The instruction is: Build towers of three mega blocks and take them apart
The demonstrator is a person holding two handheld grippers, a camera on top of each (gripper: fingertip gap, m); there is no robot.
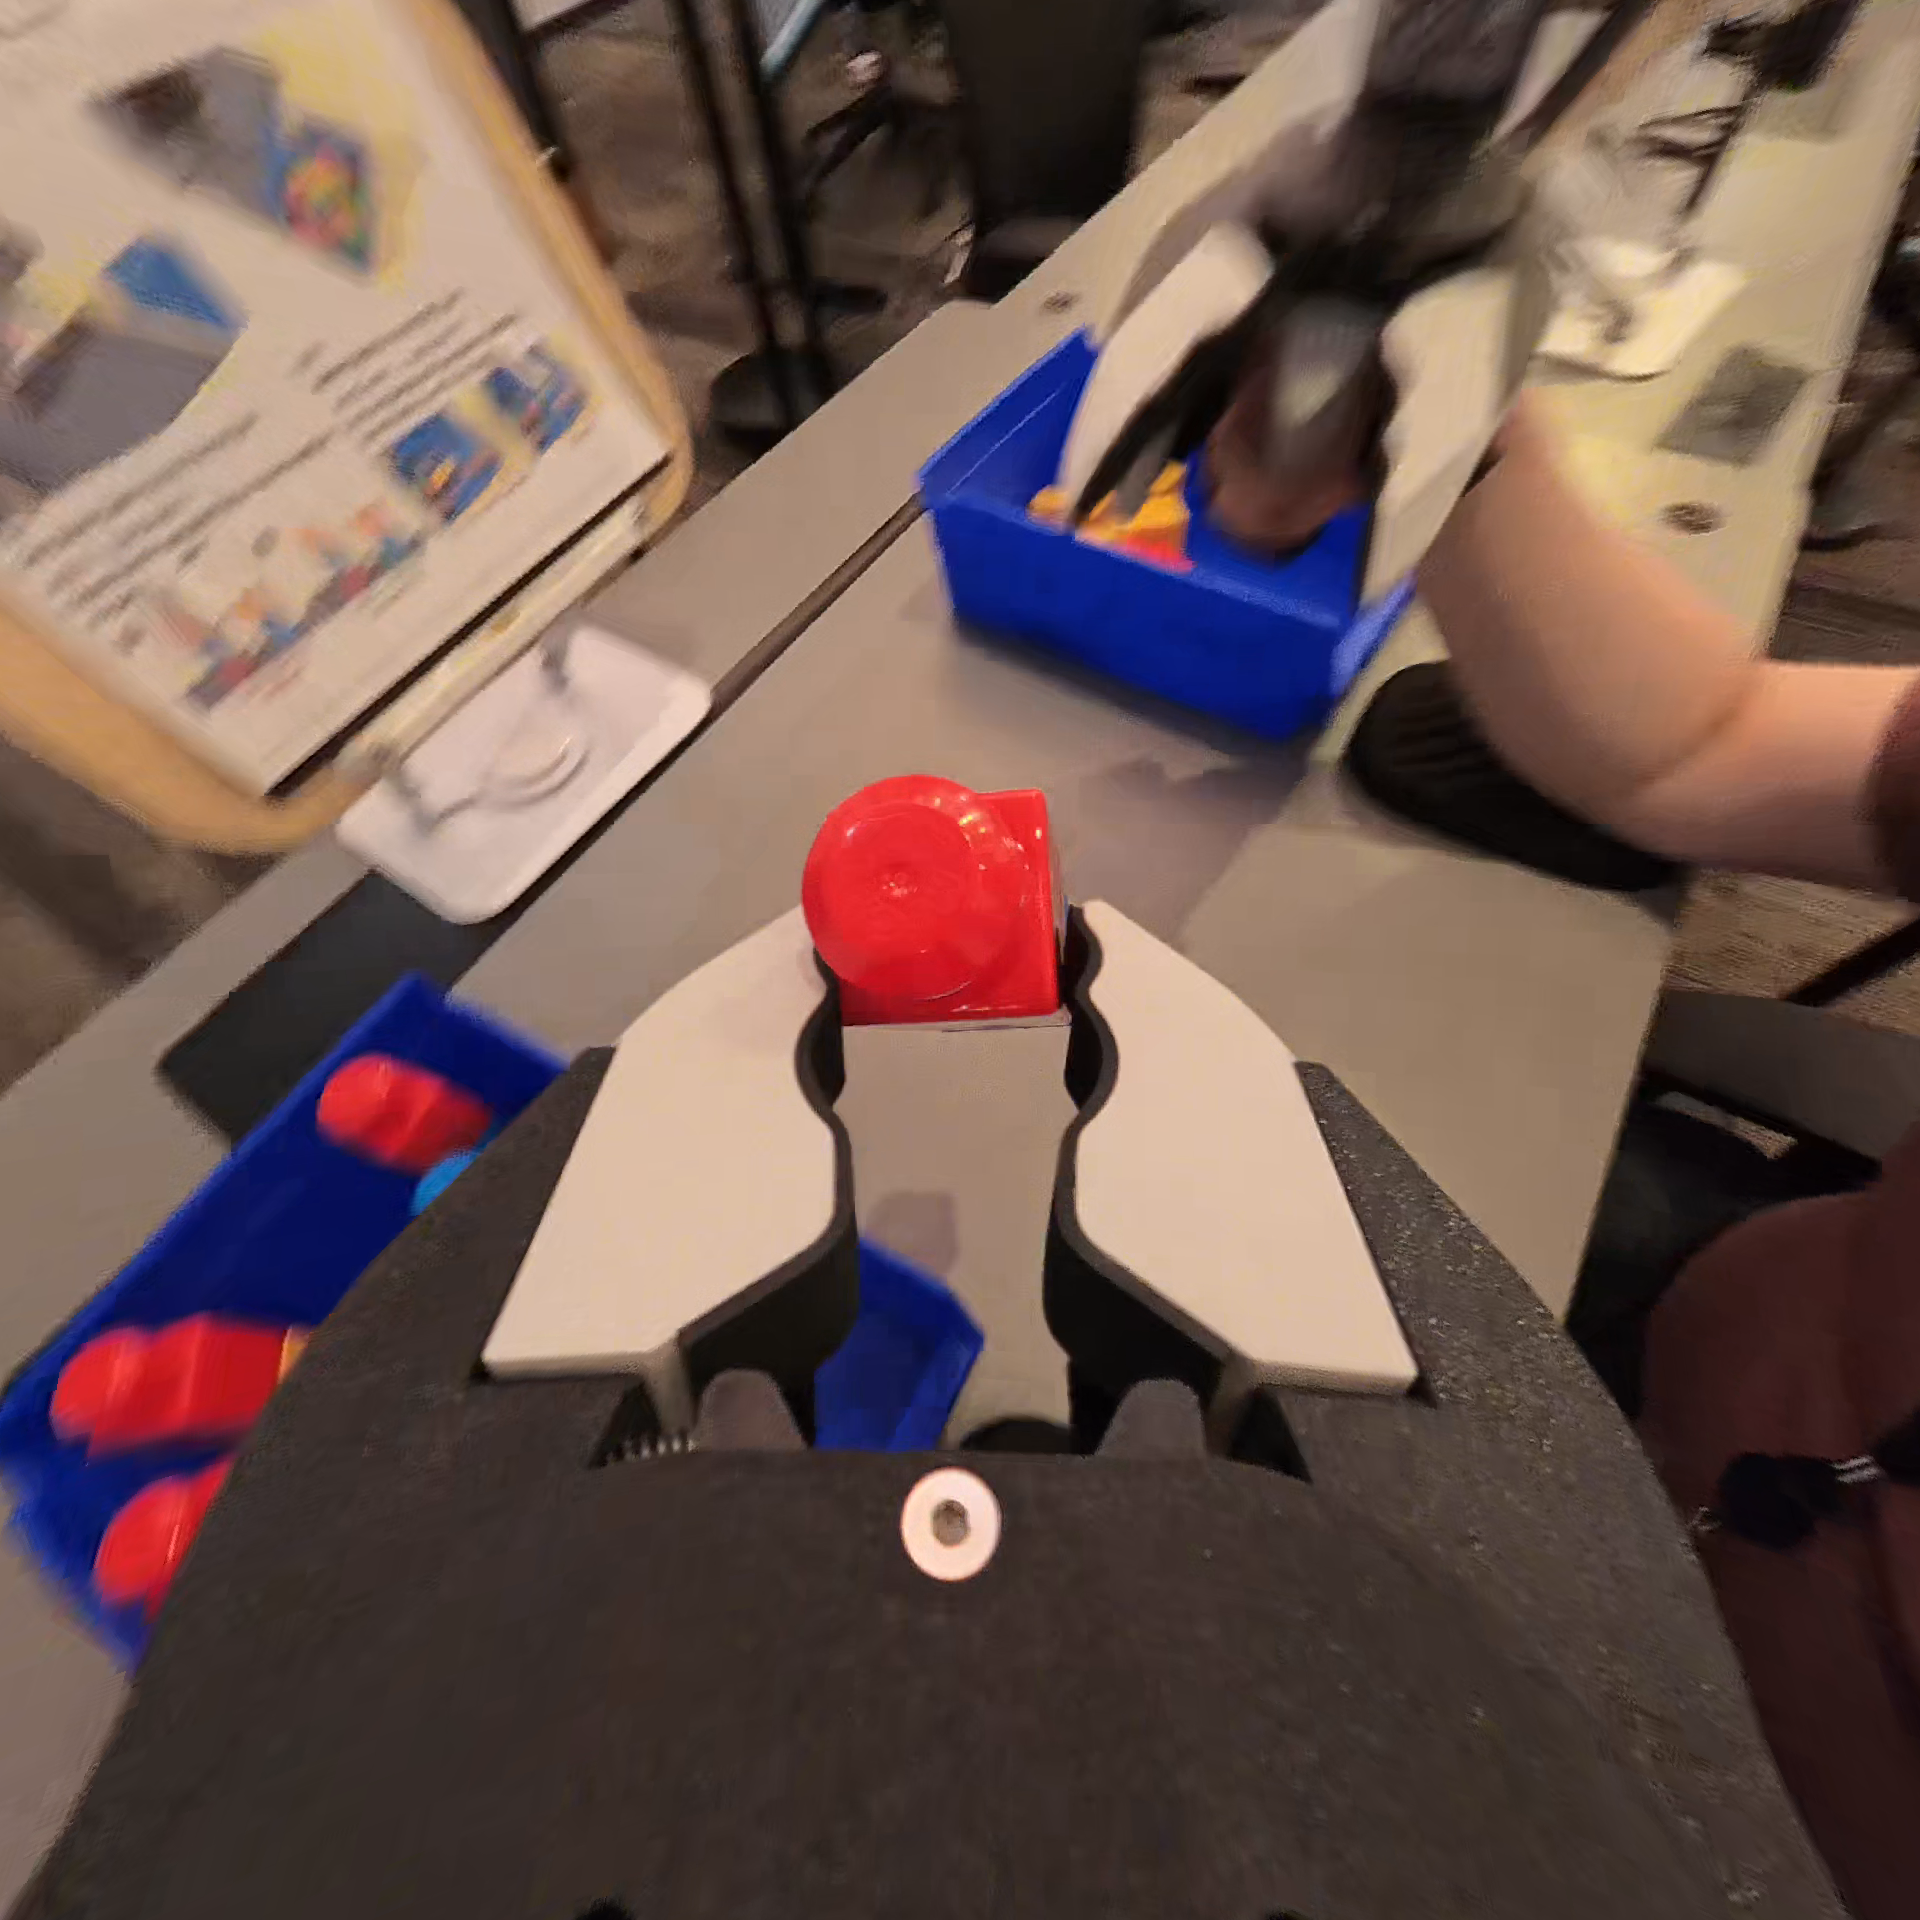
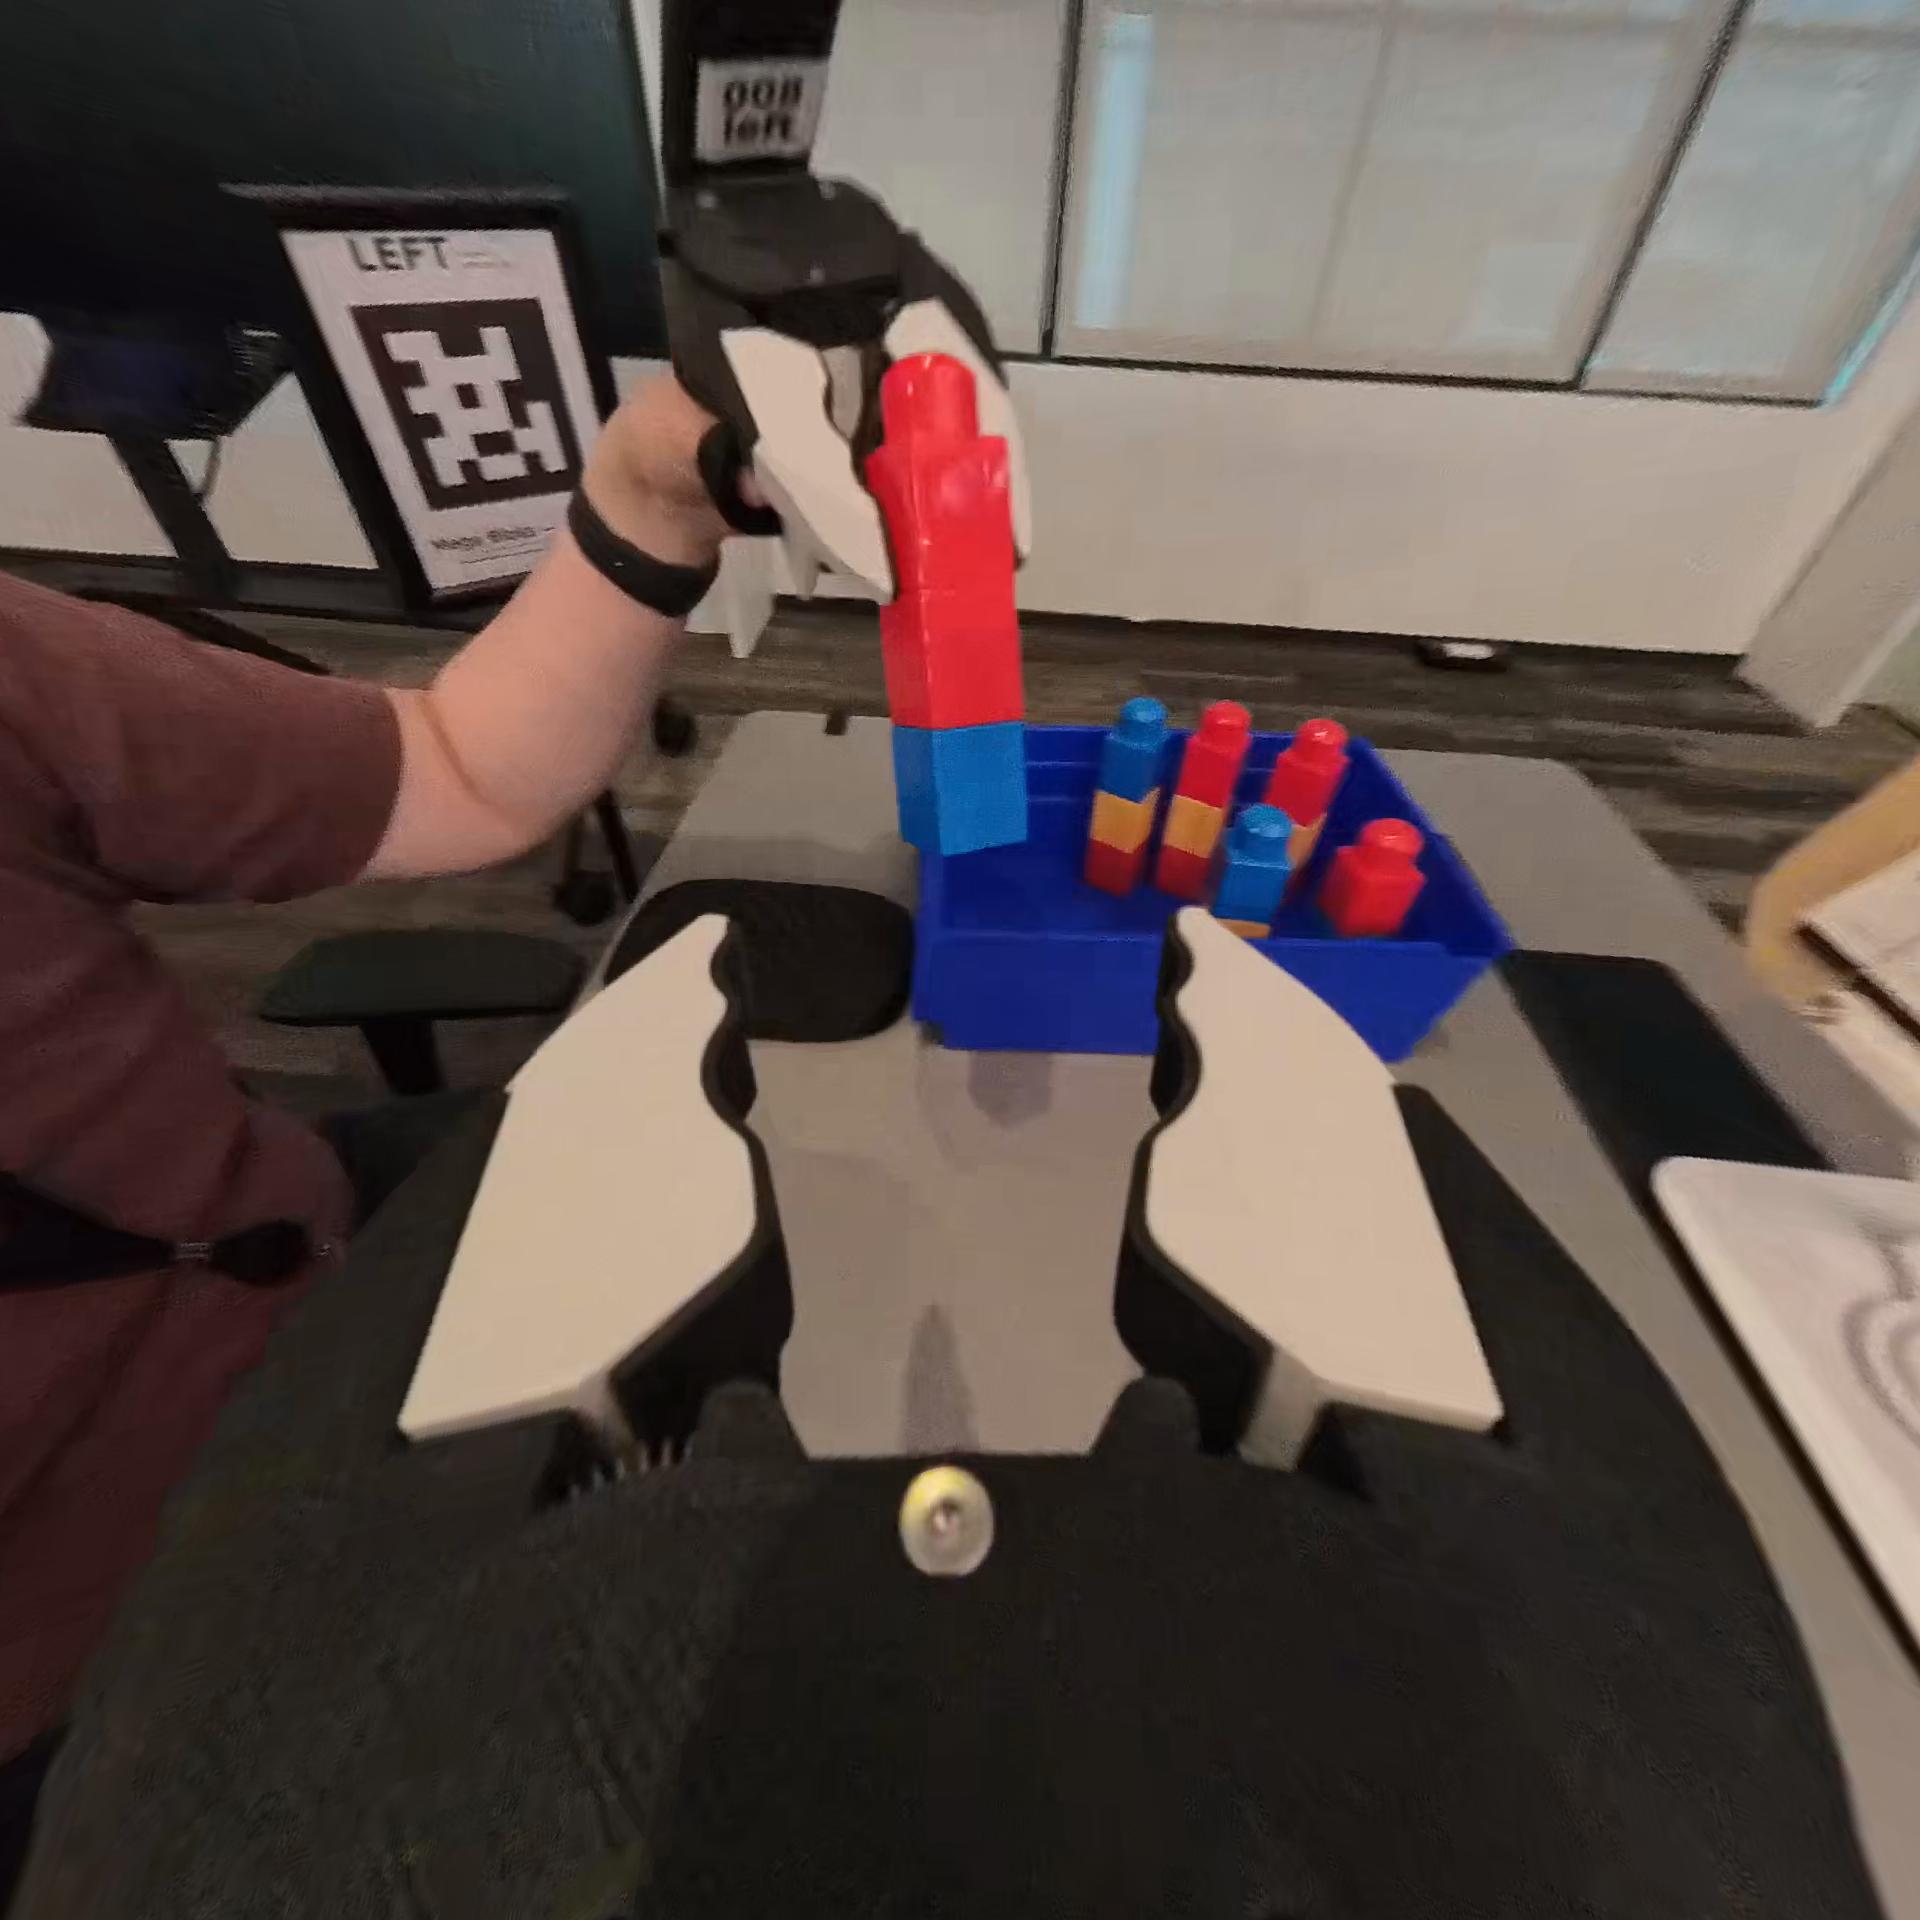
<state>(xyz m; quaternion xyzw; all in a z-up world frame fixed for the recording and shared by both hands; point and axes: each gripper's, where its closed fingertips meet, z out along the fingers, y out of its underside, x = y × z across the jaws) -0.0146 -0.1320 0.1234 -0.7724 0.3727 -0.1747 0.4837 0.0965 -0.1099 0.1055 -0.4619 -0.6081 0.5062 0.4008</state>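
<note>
My left gripper [image 1: 945, 935] is shut on a tower of three mega blocks [image 1: 925, 894], seen here from above its red top stud. The right wrist view shows that tower [image 2: 951, 623] as red, red and blue from top to bottom. The left gripper [image 2: 940, 566] holds it by the top red block, in the air beside a blue bin [image 2: 1039, 987]. My right gripper [image 2: 951, 925] is open and empty above the grey table [image 2: 935, 1195]. In the left wrist view it [image 1: 1236, 520] is blurred, over a second blue bin [image 1: 1143, 623].
The near bin holds several upright block towers [image 2: 1210, 800] in red, orange and blue; its red tops [image 1: 395, 1107] show at lower left. The far bin holds yellow and orange blocks [image 1: 1132, 514]. A picture board [image 1: 260, 416] on a white stand [image 1: 520, 769] is at left. A chair [image 2: 779, 956] is beside the table. My hands' fingertips stand some 15 centimeters from each other.
</note>
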